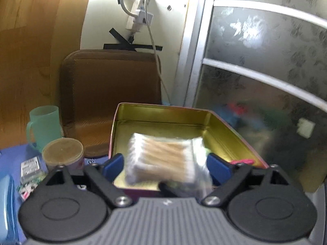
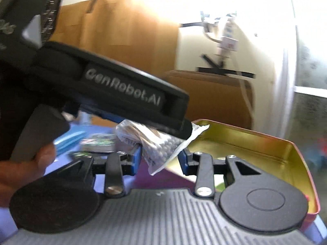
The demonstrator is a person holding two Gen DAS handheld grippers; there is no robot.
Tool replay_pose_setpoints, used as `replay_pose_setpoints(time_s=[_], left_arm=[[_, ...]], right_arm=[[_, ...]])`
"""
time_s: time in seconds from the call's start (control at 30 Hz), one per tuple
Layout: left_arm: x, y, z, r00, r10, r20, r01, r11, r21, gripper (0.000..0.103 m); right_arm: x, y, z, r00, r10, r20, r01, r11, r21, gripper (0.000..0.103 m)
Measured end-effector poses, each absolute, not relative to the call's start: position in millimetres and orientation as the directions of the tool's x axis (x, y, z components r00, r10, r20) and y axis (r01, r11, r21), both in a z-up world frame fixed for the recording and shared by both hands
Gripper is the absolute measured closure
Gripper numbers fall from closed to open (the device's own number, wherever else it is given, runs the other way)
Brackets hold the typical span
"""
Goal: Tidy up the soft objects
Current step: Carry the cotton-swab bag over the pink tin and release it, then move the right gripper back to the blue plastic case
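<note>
Over the open tin (image 1: pixel 222 122), my left gripper (image 1: pixel 166 165) carries a clear packet of cotton swabs (image 1: pixel 161 157). From the left wrist view the blue fingers (image 1: pixel 113 164) stand wide, with a gap showing on each side of the packet, so I cannot tell what bears it; the right wrist view shows the packet (image 2: pixel 159 145) hanging under the left tool's nose, loose plastic trailing down. Both frames are motion-blurred.

My right gripper (image 2: pixel 160 159) sits just below and beside, fingers (image 2: pixel 136 159) apart, the packet's tail dangling between them without a clamp.

Step in hand, as I judge it: depositing the swab packet into the tin. Tin interior looks bare except for something pink (image 1: pixel 243 161) at the near right corner.

Next move calls for lowering the packet past the tin wall until it lies flat on the floor, then letting go and lifting straight up so the film does not snag.

Still on the blue counter (image 1: pixel 12 155) at left: green mug (image 1: pixel 44 126), round lidded tub (image 1: pixel 63 153), small packets (image 1: pixel 30 168).
</note>
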State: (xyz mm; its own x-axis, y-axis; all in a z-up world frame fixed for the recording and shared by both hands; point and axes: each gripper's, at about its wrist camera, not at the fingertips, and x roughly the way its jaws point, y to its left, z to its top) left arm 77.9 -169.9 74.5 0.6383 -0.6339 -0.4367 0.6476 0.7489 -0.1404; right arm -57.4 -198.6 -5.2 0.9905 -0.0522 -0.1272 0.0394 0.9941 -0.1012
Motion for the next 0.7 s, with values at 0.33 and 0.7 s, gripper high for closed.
replay_pose_setpoints(time_s=[0.33,0.7], left_arm=[[69.2,-122.7,61.2,0.698,-0.563,-0.443,0.562,0.814,-0.148,0.003],[50.2,-37.8,31.3,0.760,-0.413,-0.501,0.405,0.905,-0.132,0.003]], right_arm=[[-27.5,-236.6,-20.2,0.948,-0.232,-0.216,0.247,0.968,0.046,0.060],[-35.7,-201.7,-17.2,0.977,-0.140,-0.159,0.149,0.988,0.046,0.060]])
